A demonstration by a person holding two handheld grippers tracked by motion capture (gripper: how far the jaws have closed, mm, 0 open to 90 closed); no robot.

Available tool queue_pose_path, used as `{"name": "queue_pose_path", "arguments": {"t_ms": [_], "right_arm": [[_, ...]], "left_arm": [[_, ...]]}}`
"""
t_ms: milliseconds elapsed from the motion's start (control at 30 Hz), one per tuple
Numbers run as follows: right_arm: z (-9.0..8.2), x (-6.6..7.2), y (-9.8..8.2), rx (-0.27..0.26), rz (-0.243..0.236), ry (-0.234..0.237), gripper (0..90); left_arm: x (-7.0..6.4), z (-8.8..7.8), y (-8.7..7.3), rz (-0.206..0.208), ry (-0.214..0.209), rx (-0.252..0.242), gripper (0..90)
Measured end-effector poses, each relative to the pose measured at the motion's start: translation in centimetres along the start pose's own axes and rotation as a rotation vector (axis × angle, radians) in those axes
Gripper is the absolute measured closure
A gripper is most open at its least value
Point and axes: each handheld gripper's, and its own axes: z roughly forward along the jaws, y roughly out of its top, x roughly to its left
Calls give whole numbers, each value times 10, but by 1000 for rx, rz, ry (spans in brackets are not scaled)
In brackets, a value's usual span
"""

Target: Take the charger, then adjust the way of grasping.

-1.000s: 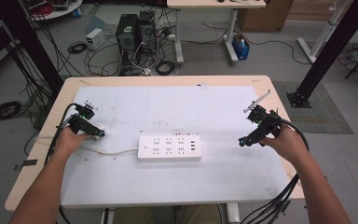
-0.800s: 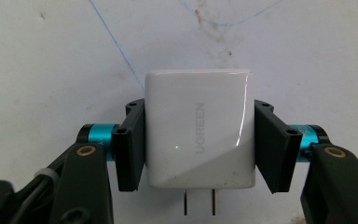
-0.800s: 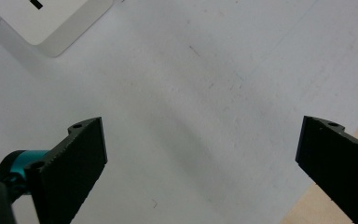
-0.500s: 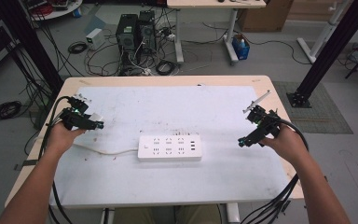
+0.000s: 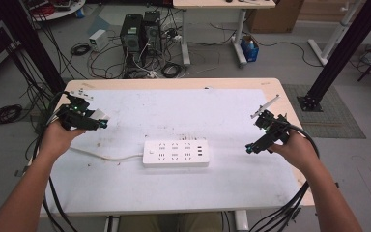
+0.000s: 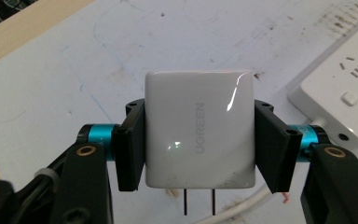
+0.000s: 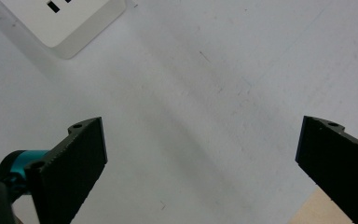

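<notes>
Above the table's point(image 5: 183, 198) left side, the left gripper point(image 5: 98, 123) is clamping a white charger point(image 6: 199, 128) by its two flanks, lifted clear of the surface. Picking up looks done; carrying it over and plugging it into the power strip point(image 5: 176, 153) at the table's middle is remaining. Its two prongs are pointing back toward the hand, along its long axis. Meanwhile the right gripper point(image 5: 249, 149) is hovering wide open and empty, near the strip's right end.

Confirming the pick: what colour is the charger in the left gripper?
White charger, grey lettering; clearest in the left gripper view.
</notes>
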Motion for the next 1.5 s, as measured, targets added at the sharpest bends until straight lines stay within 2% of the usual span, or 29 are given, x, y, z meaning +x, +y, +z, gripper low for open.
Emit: {"name": "queue_pose_path", "arguments": {"t_ms": [267,300,333,400,433,700,833,900,1033,1233,1400,1500], "right_arm": [[-3,7,-1,-16,-4,-6,11],[-3,7,-1,-16,-4,-6,11],[-4,7,-1,-21,-5,-6,12],[-6,7,-1,-36,3,-11,12],[-6,7,-1,-44,6,-13,11],[-8,10,7,-77,27,-27,11],[-8,14,10,-96,39,-21,11],[-8,17,12,-104,56,-27,11],[-5,23,15,-119,91,-6,12],[1,33,19,-123,141,35,33],[7,39,22,-125,166,61,34],[12,43,26,-143,202,95,34]], "left_arm": [[-20,-9,14,76,-39,-13,424],[-20,-9,14,76,-39,-13,424],[-25,-10,20,108,-51,-8,424],[-27,-10,22,120,-56,-8,424],[-34,-11,28,150,-69,-11,424],[-56,-13,49,253,-125,-33,424],[-66,-9,57,315,-175,-48,424],[-71,-5,58,347,-204,-54,424],[-78,3,61,405,-264,-52,424],[-86,14,64,434,-326,-84,424],[-95,21,67,457,-349,-93,424],[-105,28,70,469,-377,-112,424]]}}
